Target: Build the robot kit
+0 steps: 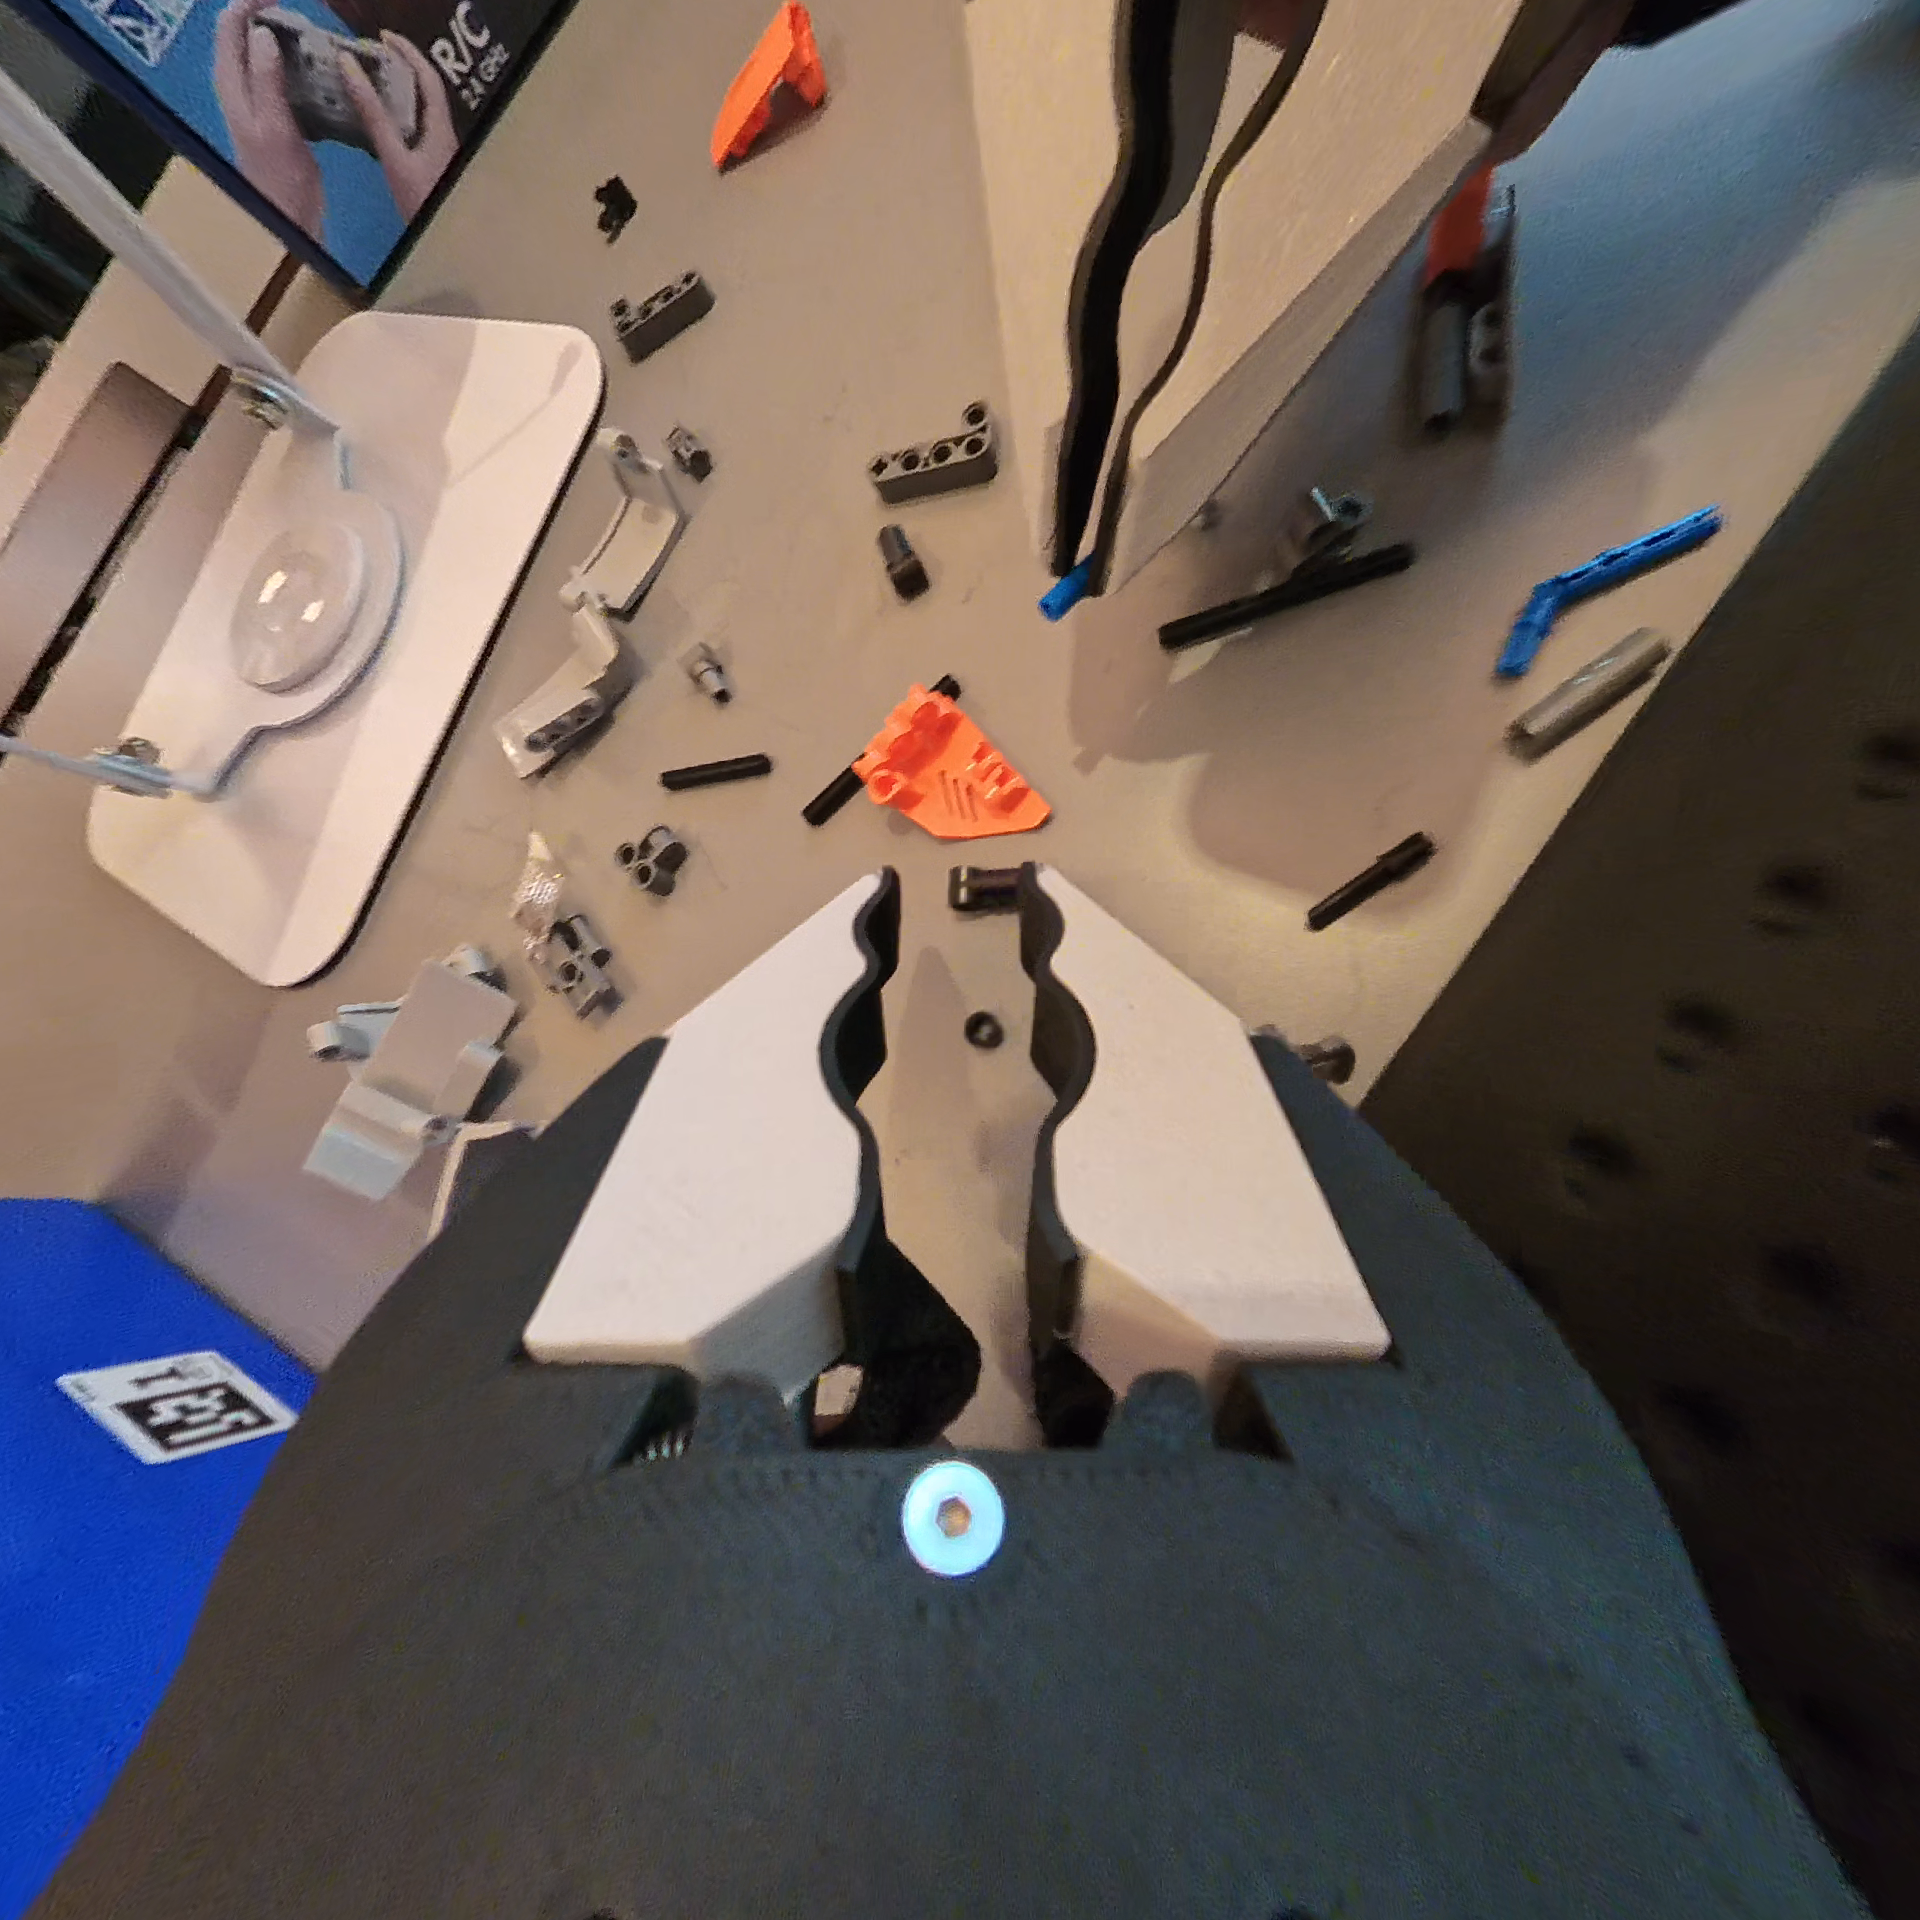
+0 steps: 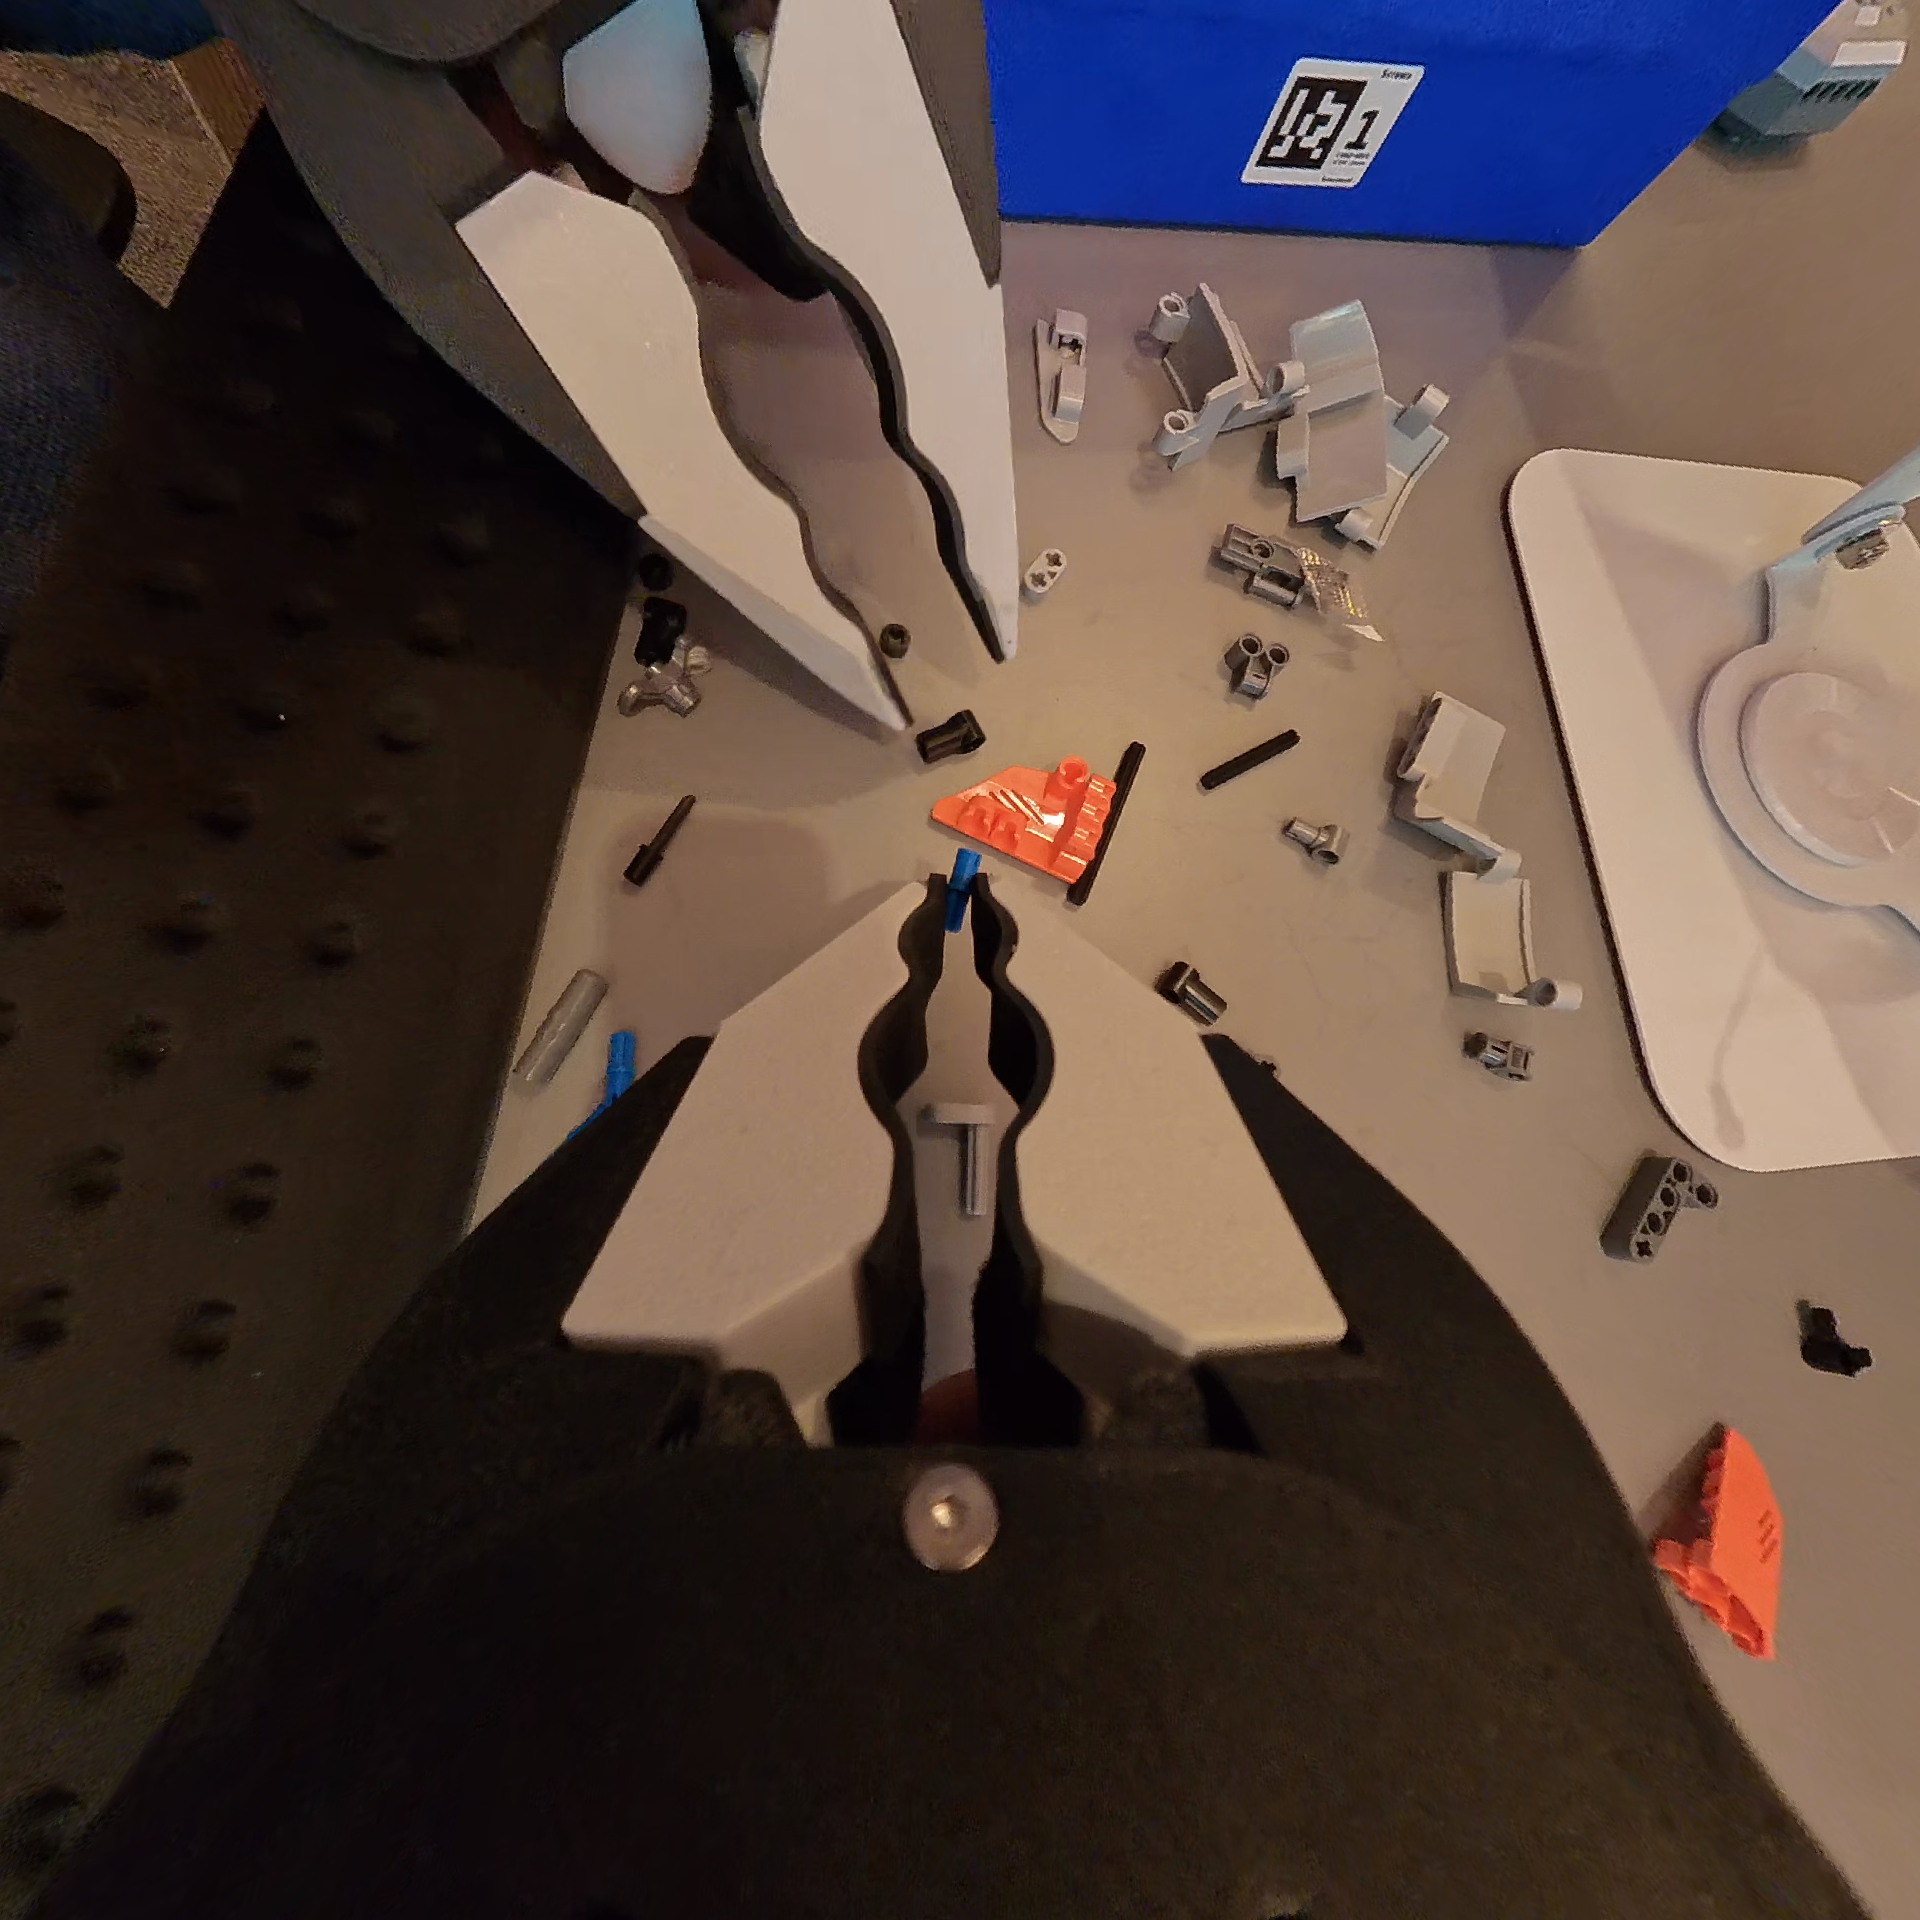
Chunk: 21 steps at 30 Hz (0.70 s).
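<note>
My left gripper (image 1: 961, 883) is open and empty, low over the grey table. A small black connector (image 1: 982, 888) lies just ahead between its tips, and a small black ring (image 1: 982, 1030) lies between its fingers. An orange panel piece (image 1: 951, 769) lies just beyond, with a black axle (image 1: 831, 798) beside it. My right gripper (image 2: 961, 896) is shut on a short blue pin (image 2: 964, 871), which sticks out of its tips close to the orange panel (image 2: 1029, 816). The right gripper (image 1: 1081, 556) also shows in the left wrist view, and the left gripper (image 2: 951, 681) in the right wrist view.
Loose grey panels (image 2: 1330, 416), grey beams (image 1: 935, 457), black axles (image 1: 1283, 597) and a blue angled beam (image 1: 1600, 587) lie scattered about. A white board with a clear dome (image 1: 343, 644) stands at one side, and a blue box (image 2: 1351, 125) at another. A black studded mat (image 2: 260, 831) borders the table. A second orange piece (image 2: 1725, 1538) lies apart. My right fingertips sit around 5 cm from my left ones. Between my left fingertips and the black axle (image 1: 831, 798) there is roughly 4 cm. Seen from the right wrist view (image 2: 1130, 770) as well.
</note>
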Available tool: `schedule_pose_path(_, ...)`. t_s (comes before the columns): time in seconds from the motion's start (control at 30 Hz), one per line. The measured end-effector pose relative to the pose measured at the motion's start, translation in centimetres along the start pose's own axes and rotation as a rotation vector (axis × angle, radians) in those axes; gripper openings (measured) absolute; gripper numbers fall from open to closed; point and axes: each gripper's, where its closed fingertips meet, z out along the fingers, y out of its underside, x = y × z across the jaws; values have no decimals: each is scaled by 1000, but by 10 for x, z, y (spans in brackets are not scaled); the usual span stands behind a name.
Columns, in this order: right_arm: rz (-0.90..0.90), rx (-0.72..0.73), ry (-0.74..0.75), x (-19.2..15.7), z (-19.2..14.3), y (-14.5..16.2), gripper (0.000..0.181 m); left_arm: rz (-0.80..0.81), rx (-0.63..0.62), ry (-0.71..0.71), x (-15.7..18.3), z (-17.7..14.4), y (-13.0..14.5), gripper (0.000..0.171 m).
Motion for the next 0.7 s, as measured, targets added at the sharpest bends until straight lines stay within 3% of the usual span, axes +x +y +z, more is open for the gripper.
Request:
schedule_pose_path(0.37,-9,0,-3,-3,1,-2,2,61,-102,-63,-9,8,17,19)
schedule_pose_path(0.7,-14,-5,-8,-5,2,-2,2,132,-101,-45,-11,6,16,24)
